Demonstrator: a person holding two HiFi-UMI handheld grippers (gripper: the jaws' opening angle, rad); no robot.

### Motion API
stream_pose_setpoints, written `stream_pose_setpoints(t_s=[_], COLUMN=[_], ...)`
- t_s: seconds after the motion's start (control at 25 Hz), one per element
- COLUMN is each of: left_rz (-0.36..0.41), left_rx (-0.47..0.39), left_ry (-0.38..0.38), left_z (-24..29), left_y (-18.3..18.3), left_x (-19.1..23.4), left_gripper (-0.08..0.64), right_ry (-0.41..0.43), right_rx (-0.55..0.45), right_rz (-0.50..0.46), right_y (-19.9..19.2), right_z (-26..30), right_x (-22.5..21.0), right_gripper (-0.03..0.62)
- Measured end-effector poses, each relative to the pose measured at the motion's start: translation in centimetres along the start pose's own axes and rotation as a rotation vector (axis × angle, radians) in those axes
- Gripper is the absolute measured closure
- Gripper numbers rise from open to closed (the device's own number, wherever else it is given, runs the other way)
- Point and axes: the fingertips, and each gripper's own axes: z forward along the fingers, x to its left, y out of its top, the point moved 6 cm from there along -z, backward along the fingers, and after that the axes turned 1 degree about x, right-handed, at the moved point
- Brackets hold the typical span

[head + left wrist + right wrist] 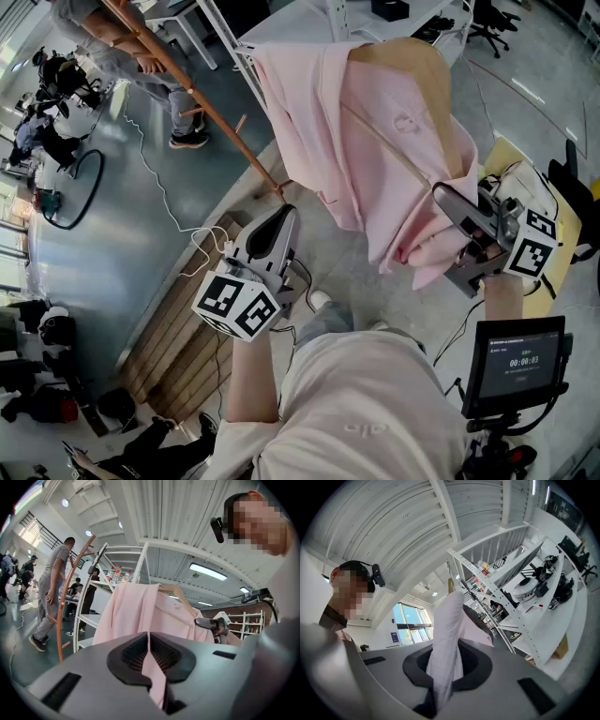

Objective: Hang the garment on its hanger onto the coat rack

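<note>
A pale pink garment (323, 122) hangs on a tan wooden hanger (422, 84), up in front of me. My right gripper (448, 202) is shut on a bunched fold of its lower right part, and the cloth runs up out of the jaws (445, 653). My left gripper (284, 214) points up at the garment's lower left corner. It is shut on a thin strip of the pink cloth (152, 667). The copper-coloured coat rack (202, 103) slants away to the left, and its pole and hooks (63, 606) stand left of the garment (136, 616). The hanger's arm (183, 603) shows above the cloth.
A person in grey (49, 592) stands by the coat rack. White shelving (136, 569) rises behind the garment and fills the right gripper view (511, 602). A screen on a stand (520, 361) is at lower right. Wooden planks (178, 328) and a white cable (155, 178) lie on the floor.
</note>
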Motion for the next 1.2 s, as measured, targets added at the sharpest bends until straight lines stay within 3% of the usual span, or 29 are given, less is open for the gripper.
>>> stream_pose_setpoints(t_s=[0.16,0.4,0.6,0.84,1.04,1.2], left_rz=[0.010,0.002,0.019,0.019,-0.013,-0.021], left_rx=[-0.018,-0.060,-0.075,-0.095,-0.117,-0.131], left_ry=[0.013,0.078,0.148,0.298,0.425,0.527], left_z=[-0.9,-1.6,-2.2,-2.9,-4.6,-3.1], left_y=[0.7,3.1,5.5,8.0,10.6,10.9], left_x=[1.3,14.9,21.5,26.9,31.1,36.8], left_gripper=[0.552,0.552,0.552,0.552,0.552,0.552], right_ry=[0.027,0.121,0.223,0.370,0.439,0.490], right_rx=[0.005,0.054,0.090,0.157,0.215,0.267], right_rz=[-0.014,0.018,0.015,0.057,0.090,0.125], right_y=[0.0,-1.4,-1.1,0.9,3.6,3.9], right_z=[1.4,15.0,23.5,34.1,43.5,52.9], right_x=[0.9,-2.5,-4.0,-7.3,-9.0,-14.2], right_gripper=[0.558,0.558,0.558,0.558,0.558,0.558])
